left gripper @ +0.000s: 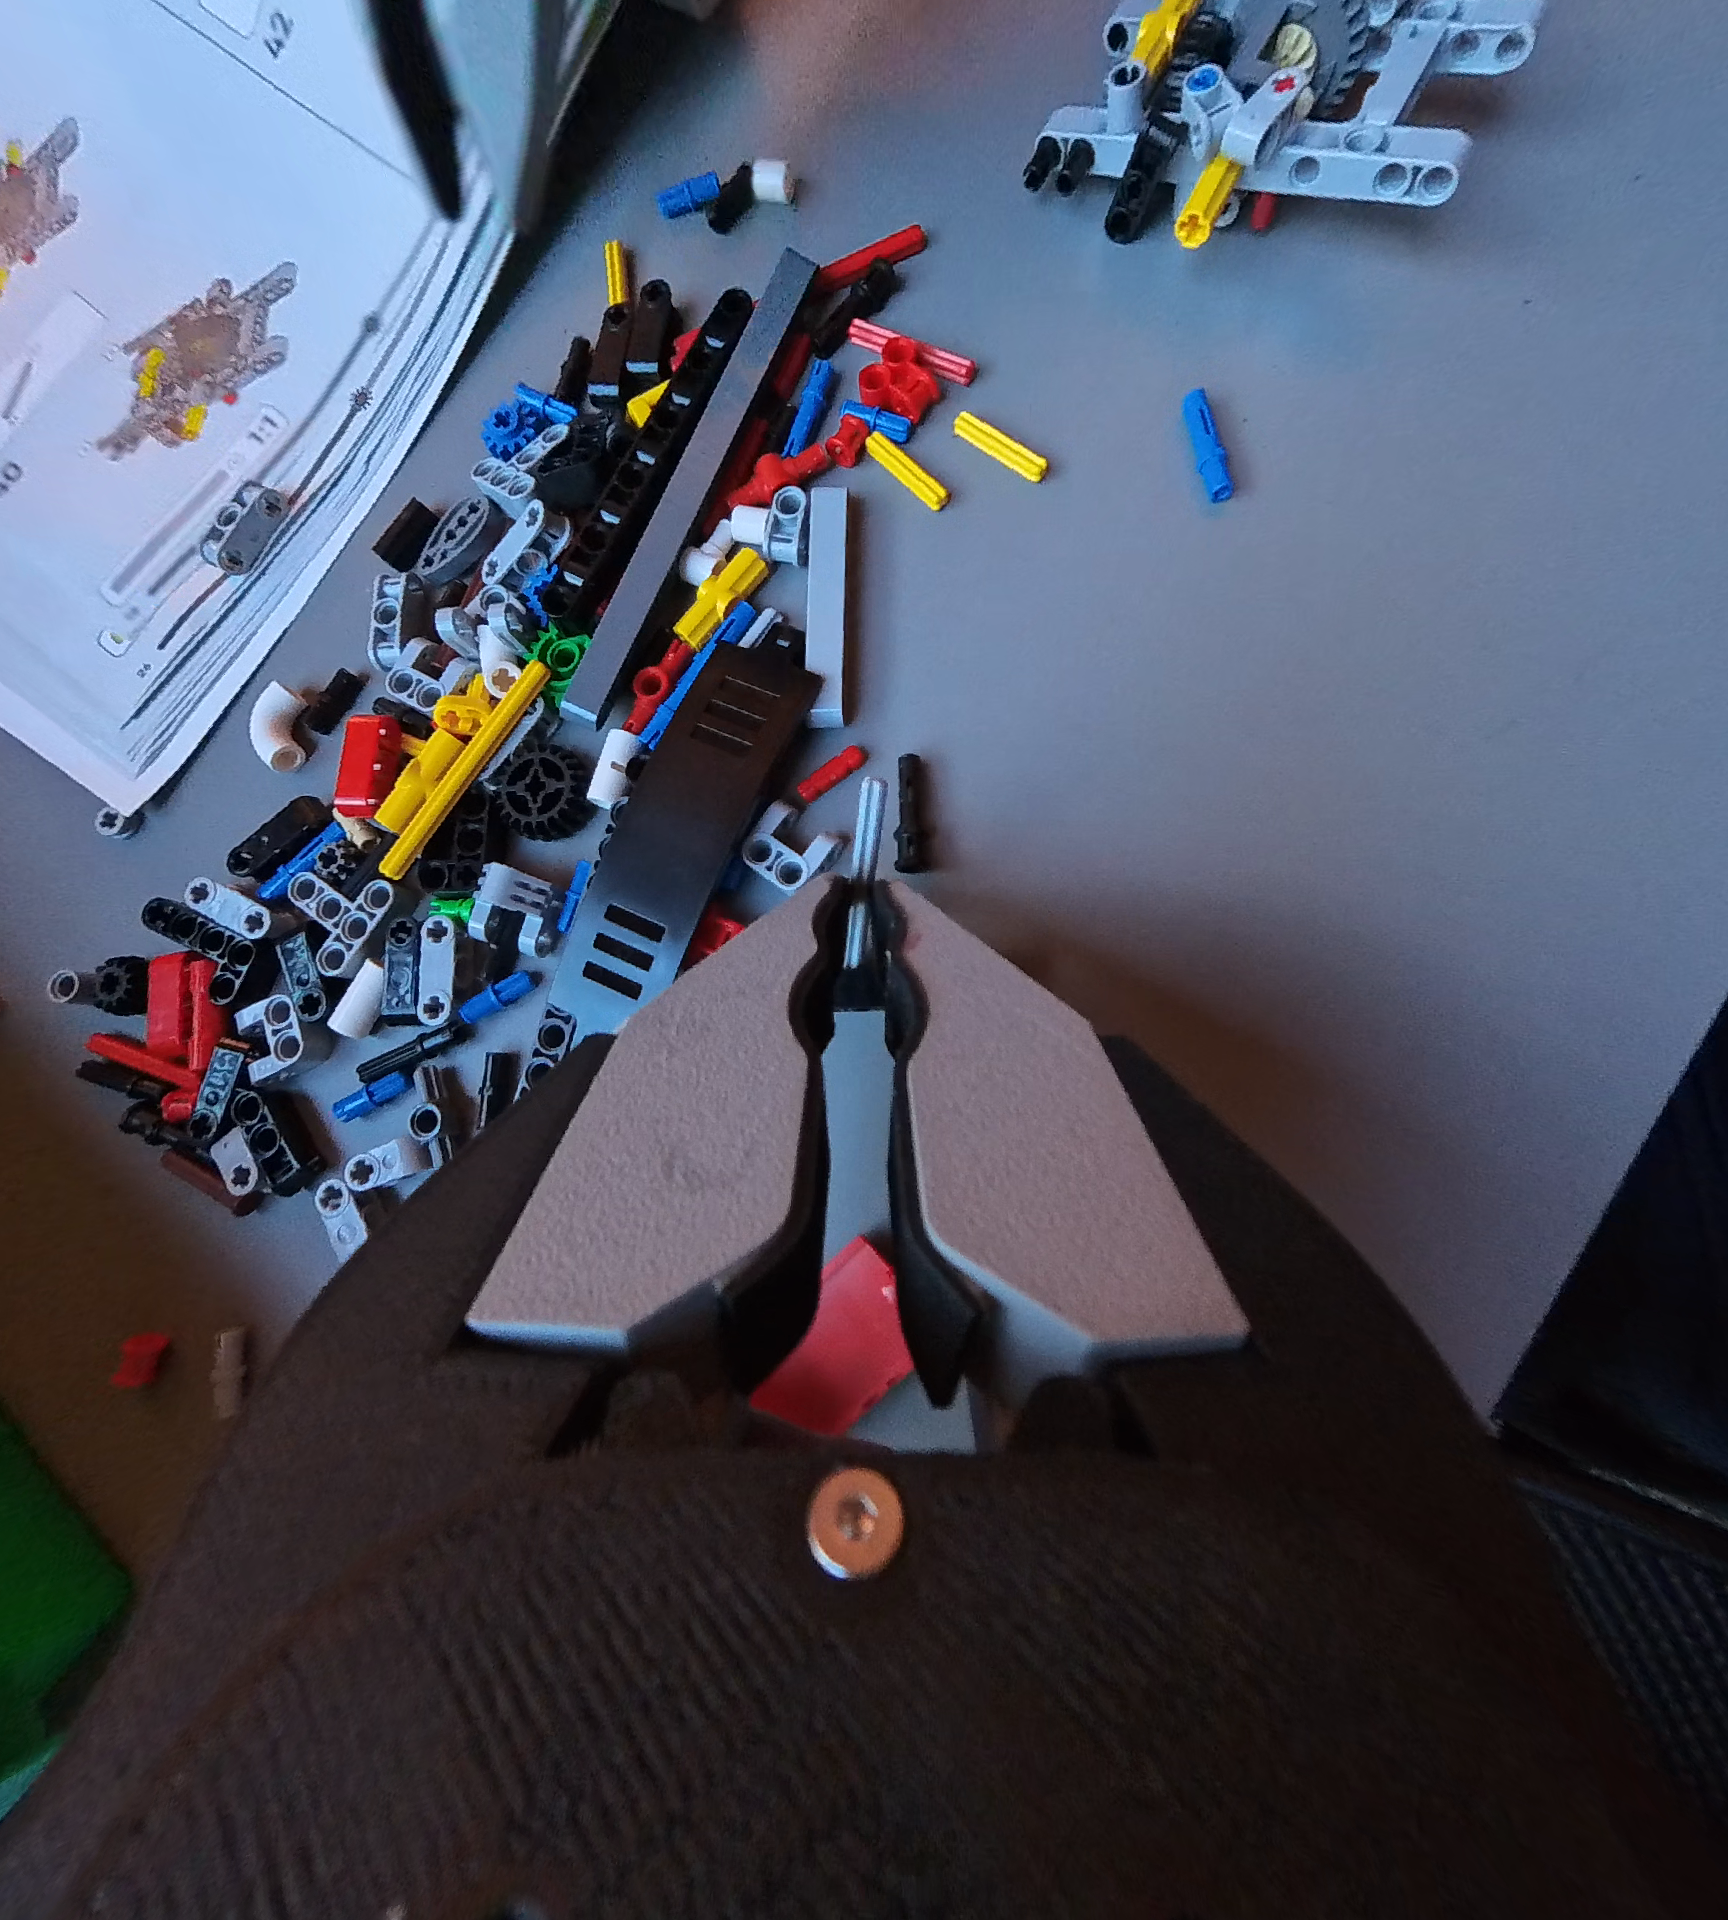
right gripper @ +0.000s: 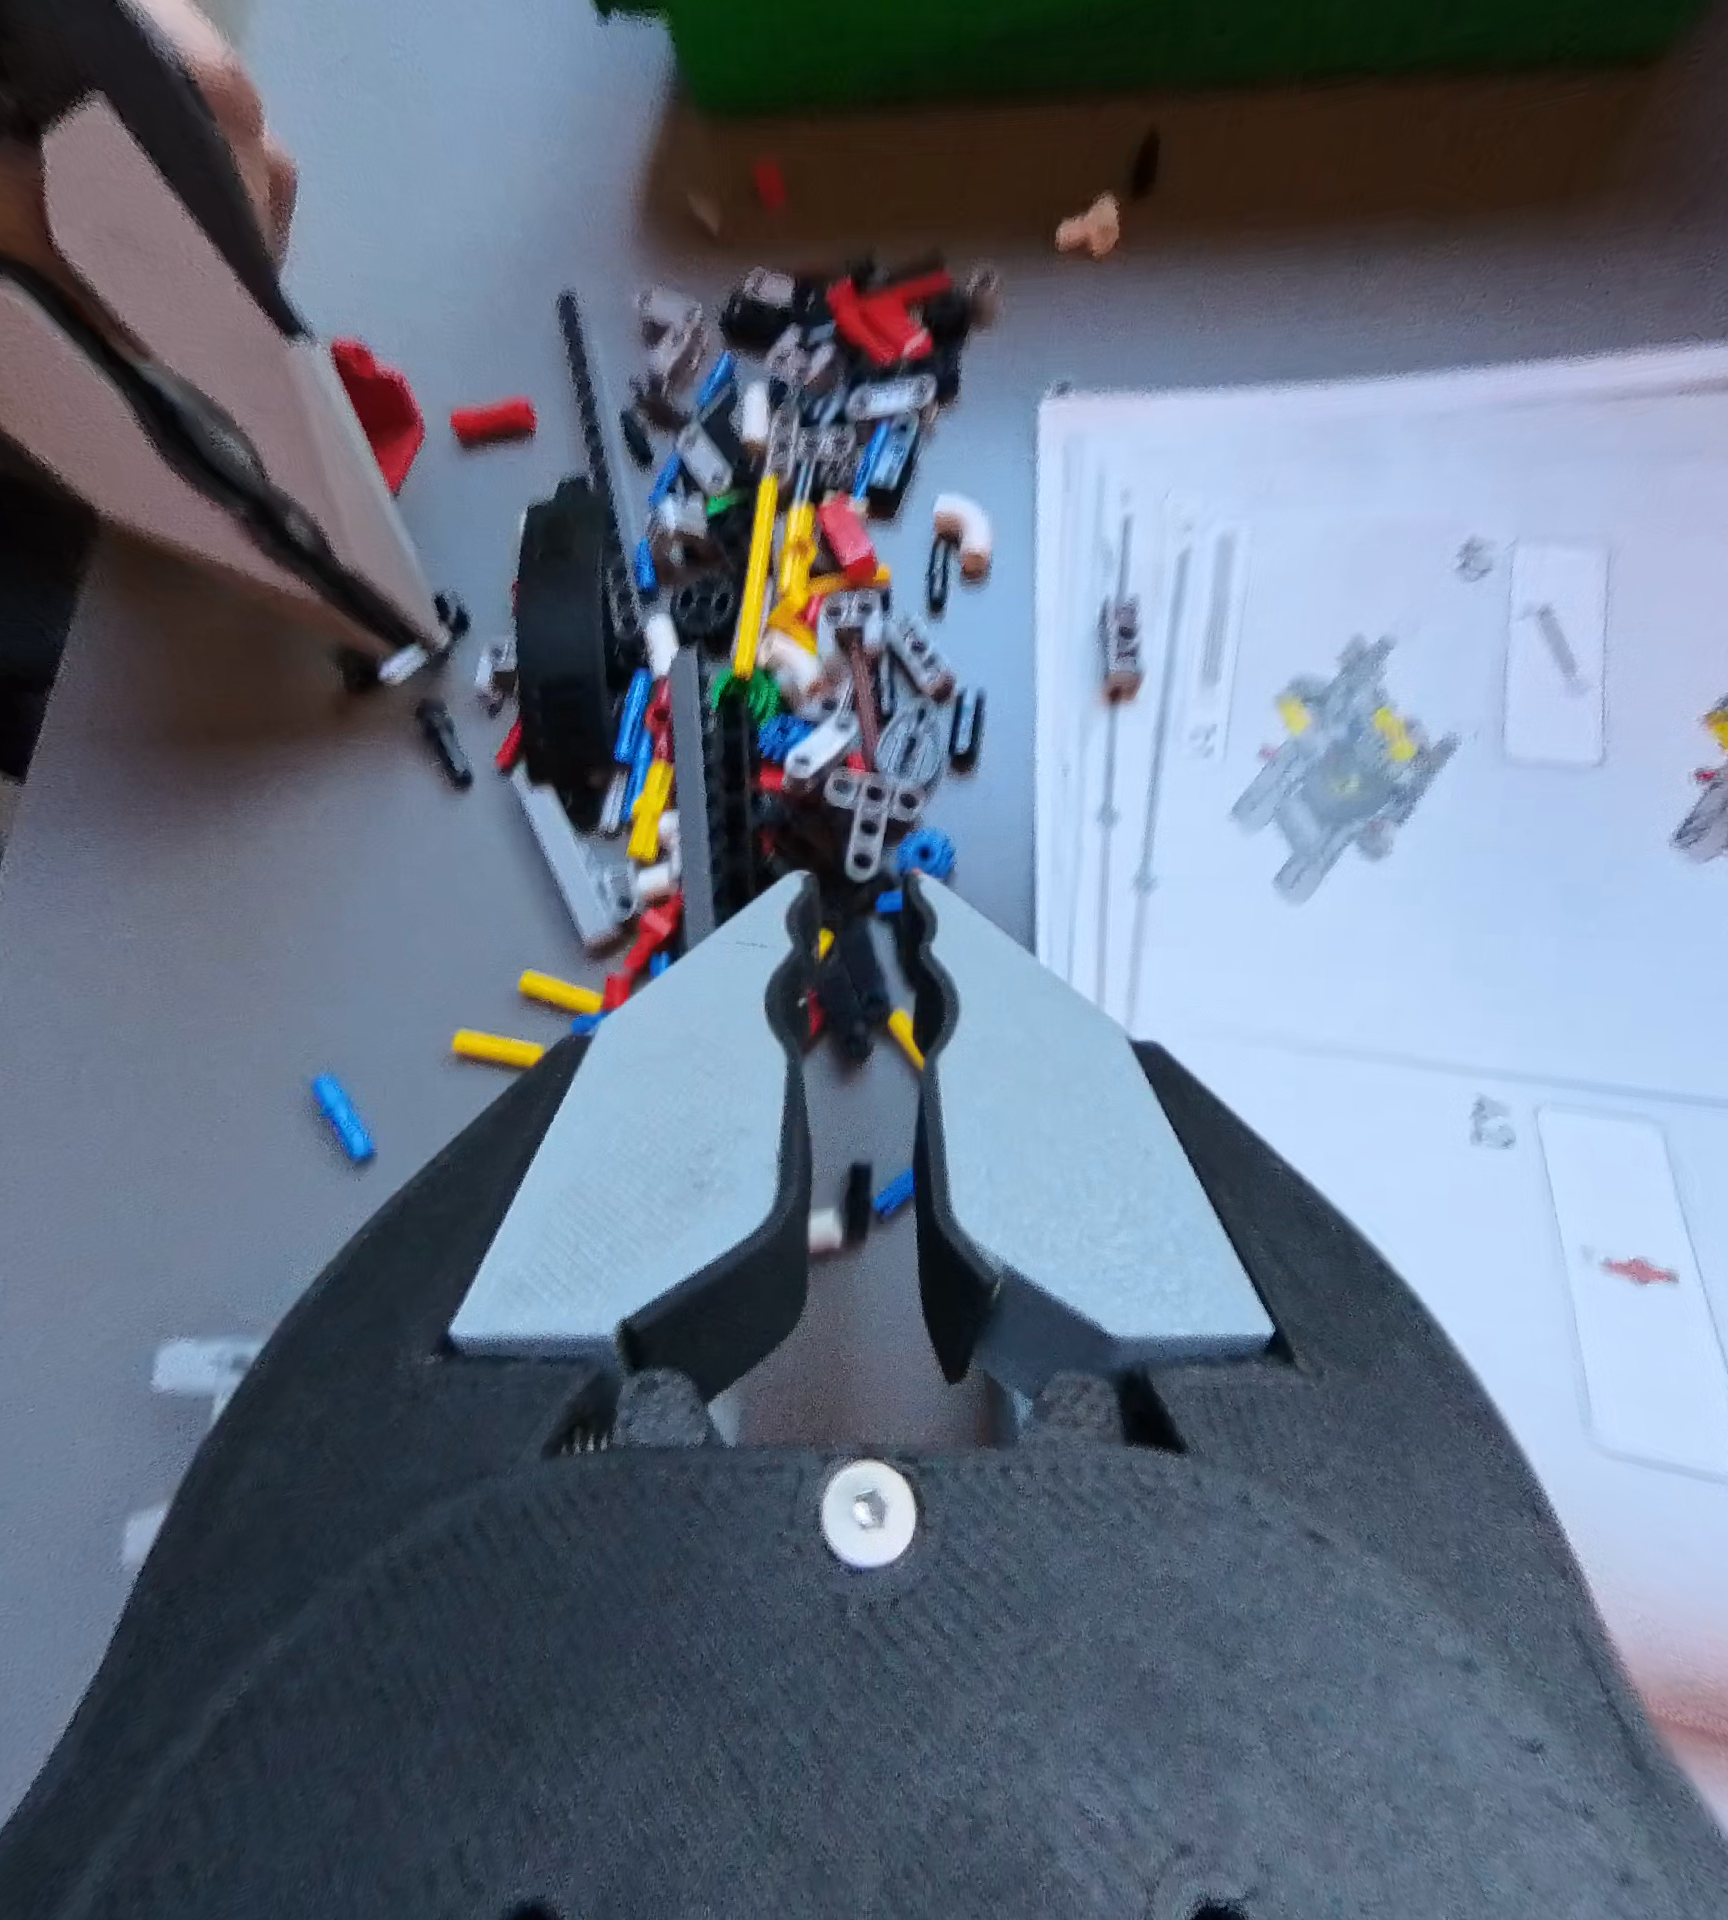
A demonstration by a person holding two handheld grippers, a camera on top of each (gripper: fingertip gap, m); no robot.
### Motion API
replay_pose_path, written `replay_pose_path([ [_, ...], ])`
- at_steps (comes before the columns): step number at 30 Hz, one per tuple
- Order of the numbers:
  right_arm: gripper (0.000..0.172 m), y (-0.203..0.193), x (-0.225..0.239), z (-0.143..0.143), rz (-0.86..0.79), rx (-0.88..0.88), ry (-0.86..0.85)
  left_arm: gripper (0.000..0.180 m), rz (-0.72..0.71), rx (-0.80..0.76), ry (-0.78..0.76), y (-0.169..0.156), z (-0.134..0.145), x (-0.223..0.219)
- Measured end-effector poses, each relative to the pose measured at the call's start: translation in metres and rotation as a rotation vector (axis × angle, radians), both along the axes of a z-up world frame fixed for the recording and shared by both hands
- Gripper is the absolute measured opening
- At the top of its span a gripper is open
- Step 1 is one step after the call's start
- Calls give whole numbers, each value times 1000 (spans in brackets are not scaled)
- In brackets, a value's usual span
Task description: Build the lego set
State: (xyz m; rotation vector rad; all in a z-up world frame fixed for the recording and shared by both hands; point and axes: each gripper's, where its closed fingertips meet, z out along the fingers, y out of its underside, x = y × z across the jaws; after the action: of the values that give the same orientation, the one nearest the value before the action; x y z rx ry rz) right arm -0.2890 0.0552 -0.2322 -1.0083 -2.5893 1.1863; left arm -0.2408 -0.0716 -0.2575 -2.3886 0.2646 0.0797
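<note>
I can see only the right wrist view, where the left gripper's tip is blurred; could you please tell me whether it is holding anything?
Observer: Yes. The left gripper has its jaws shut on a thin light grey axle, which sticks out past the fingertips.
Operator: Thank you. Is anything already built that my view misses?
Observer: A partly built grey model with yellow and black parts stands on the grey table, apart from the loose pile of parts.
</note>
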Motion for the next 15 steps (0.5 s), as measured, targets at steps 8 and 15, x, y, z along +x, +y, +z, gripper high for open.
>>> replay_pose_path([
  [8,33,-2,-84,-33,-209,156,34,1,18,21,-9,-1,2,-4],
  [15,6,-51,-76,-30,30,51,-72,1,15,52,-6,-8,8,-4],
])
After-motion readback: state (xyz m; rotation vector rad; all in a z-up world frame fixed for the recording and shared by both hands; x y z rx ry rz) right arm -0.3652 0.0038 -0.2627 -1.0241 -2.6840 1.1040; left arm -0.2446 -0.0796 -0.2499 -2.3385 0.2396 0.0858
